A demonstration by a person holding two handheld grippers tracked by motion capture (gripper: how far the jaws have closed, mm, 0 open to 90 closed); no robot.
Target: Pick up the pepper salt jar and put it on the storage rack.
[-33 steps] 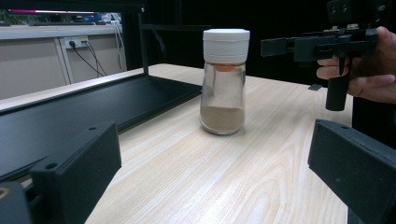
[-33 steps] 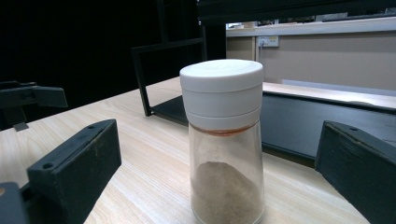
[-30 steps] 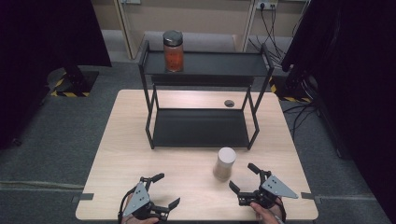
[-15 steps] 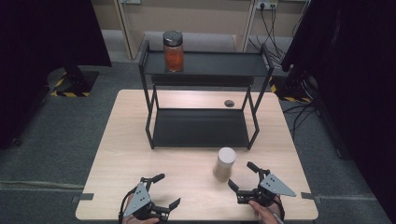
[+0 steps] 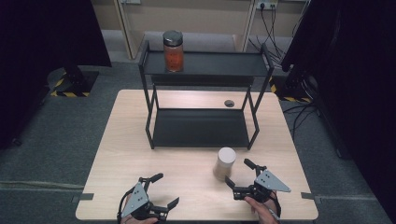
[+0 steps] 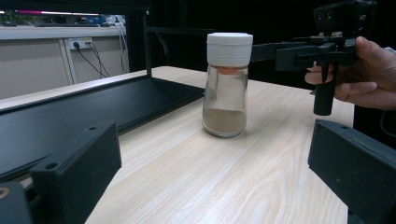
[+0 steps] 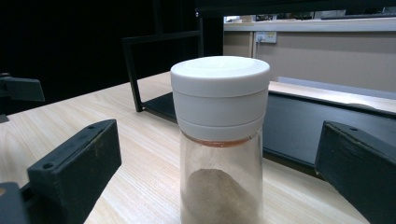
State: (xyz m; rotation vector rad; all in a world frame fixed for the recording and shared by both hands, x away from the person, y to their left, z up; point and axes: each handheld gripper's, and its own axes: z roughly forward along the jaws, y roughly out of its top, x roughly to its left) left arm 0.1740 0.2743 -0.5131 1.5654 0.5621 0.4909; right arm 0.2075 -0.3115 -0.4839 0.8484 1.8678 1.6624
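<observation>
Here we hold our right gripper [image 5: 239,177] wide open, just beside the upright spice jar [image 5: 224,163], touching nothing.

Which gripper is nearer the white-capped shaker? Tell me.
Right. The right gripper sits open just beside the shaker, not touching; the left gripper lies farther off.

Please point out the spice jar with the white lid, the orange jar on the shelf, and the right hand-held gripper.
spice jar [image 7: 219,88], right gripper view, on its white lid.
orange jar [image 5: 173,57], high view, on its orange body.
right hand-held gripper [image 5: 238,172], high view, between its open jaw tips.
</observation>
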